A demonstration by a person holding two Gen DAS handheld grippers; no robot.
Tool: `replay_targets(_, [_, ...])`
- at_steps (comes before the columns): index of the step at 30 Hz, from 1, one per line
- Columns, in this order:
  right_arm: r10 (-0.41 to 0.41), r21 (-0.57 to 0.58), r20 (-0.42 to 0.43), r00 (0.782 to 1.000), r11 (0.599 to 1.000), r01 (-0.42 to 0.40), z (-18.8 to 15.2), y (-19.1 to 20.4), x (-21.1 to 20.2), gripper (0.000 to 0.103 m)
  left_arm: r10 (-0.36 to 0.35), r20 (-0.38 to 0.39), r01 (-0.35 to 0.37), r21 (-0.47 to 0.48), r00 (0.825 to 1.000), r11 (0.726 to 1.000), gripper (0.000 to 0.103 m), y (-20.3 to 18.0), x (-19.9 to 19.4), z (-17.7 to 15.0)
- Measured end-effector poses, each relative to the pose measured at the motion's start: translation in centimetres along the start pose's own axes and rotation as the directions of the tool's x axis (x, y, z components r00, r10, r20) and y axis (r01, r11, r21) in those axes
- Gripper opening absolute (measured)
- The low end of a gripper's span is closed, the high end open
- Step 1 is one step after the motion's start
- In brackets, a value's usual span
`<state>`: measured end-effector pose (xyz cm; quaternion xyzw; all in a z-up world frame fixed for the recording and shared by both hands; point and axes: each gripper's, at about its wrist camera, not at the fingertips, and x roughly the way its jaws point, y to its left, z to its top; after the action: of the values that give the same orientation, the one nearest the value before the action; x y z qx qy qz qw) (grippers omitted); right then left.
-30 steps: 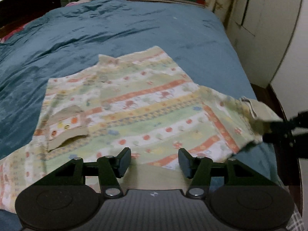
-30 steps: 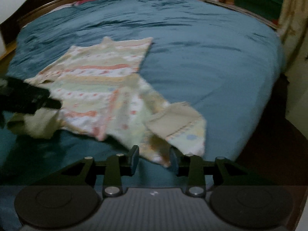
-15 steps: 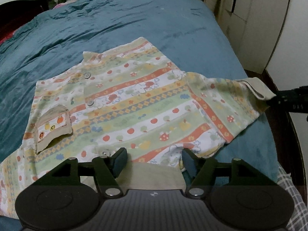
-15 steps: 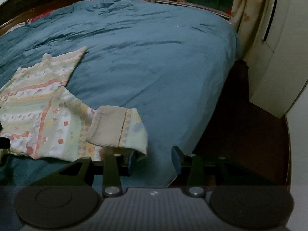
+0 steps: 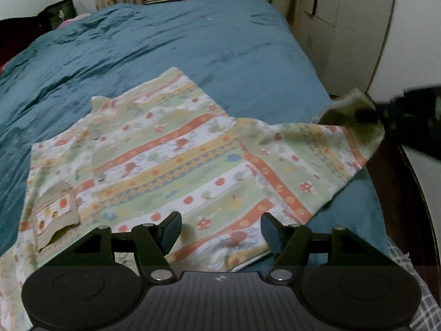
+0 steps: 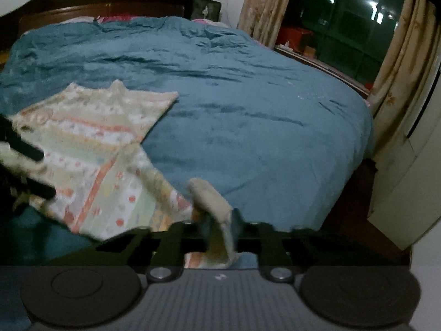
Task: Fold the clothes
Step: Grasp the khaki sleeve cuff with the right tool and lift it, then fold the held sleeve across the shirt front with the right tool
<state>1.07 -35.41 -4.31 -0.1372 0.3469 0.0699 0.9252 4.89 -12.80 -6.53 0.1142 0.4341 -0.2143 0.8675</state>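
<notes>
A child's striped pastel shirt [image 5: 171, 165] with red, yellow and green bands lies spread on the blue bedspread [image 5: 165, 44]. My left gripper [image 5: 220, 230] is open, its jaws wide apart just above the shirt's near hem. My right gripper [image 6: 219, 227] is shut on the beige cuff [image 6: 217, 207] of the shirt's right sleeve and holds it lifted off the bed. In the left wrist view the right gripper [image 5: 369, 115] shows at the far right, pinching that sleeve cuff [image 5: 347, 107]. The shirt body [image 6: 91, 138] also shows in the right wrist view.
The bed's right edge drops to a dark floor [image 6: 350, 209]. A white wardrobe [image 6: 413, 193] stands to the right. Curtains [image 6: 267, 8] and a dark window [image 6: 344, 13] are beyond the bed. A dark wooden headboard [image 6: 96, 2] is at the far left.
My right gripper has closed on the sleeve cuff and lifted it, pulling the sleeve out to the right. My left gripper stays open over the hem.
</notes>
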Motion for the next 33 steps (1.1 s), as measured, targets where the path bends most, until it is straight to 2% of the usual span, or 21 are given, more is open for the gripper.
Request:
replay_targets(2, [-0.006,0.027,0.033,0.999,1.0,0.006,0.9,-0.7,-0.2,0.005,-0.011,-0.008,0.011,0.006,1.0,1.0,0.065,-0.2,0.3,0.0])
replay_targets(6, [-0.041,0.162,0.125,0.991,0.987,0.02,1.7,-3.5,-2.2,0.004,-0.031,-0.018,0.031,0.014,0.999,0.999,0.065,-0.5,0.6,-0.4])
replay_targets(9, [-0.07,0.329,0.164,0.984,0.944,0.013,1.1,-6.6,-3.1,0.004,-0.034,-0.025,0.035,0.018,0.999,0.999,0.065,-0.6,0.8,-0.6])
replay_targets(11, [-0.063,0.411,0.13,0.99,0.912,0.004,0.1,-7.9,-2.2,0.004,-0.038,-0.027,0.039,0.018,0.999,0.999,0.066,-0.7,0.8,-0.7])
replay_targets(13, [-0.037,0.492,0.051,0.998,0.871,0.007,-2.0,-9.0,-0.1,0.004,-0.042,-0.029,0.043,0.018,0.999,0.999,0.067,-0.6,0.7,-0.7])
replay_targets(16, [-0.004,0.56,-0.037,0.999,0.828,0.024,-4.4,-9.7,2.4,0.004,-0.045,-0.032,0.046,0.017,0.998,0.999,0.067,-0.4,0.4,-0.6])
replay_targets(19, [0.009,0.603,-0.055,0.998,0.798,0.026,-5.3,-10.1,3.4,0.004,-0.049,-0.017,0.049,0.012,0.999,0.999,0.067,-0.1,-0.3,-0.4])
replay_targets(27, [-0.013,0.574,0.02,1.0,0.819,0.0,-2.1,-10.0,1.6,0.004,-0.032,0.021,0.033,-0.051,0.999,0.998,0.067,2.5,-2.0,-0.6])
replay_targets(33, [0.025,0.491,0.12,0.993,0.867,-0.081,2.3,-8.0,-1.5,0.004,0.064,0.018,-0.059,-0.18,0.998,0.982,0.067,7.3,-4.5,-3.2])
